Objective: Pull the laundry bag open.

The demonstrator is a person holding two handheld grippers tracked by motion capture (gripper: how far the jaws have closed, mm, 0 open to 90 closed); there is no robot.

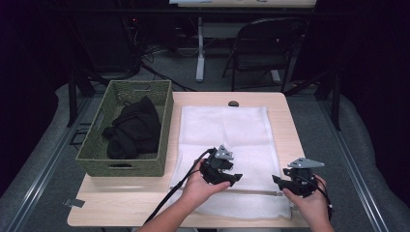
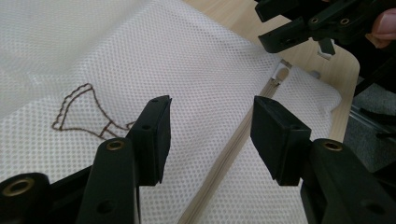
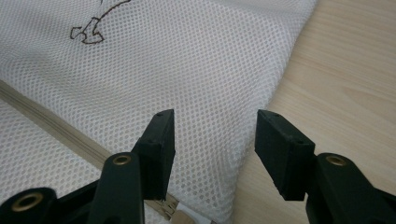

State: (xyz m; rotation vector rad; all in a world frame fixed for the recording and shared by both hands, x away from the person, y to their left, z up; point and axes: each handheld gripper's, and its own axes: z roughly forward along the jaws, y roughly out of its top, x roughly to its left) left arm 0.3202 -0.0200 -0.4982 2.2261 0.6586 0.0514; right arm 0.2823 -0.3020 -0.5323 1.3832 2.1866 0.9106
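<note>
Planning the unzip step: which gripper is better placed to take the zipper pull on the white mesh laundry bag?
Right, probably. The right gripper hovers open at the white mesh laundry bag's corner beside the zipper pull; the left gripper is open over mid-zipper.

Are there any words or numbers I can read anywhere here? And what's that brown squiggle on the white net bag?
There are no words, numbers or brand names to read.
Brown stitched outline on the white mesh bag: a line drawing, not letters; what it pictures cannot be told.
Woven basket, black cloth in it, and table: no writing to be seen.
</note>
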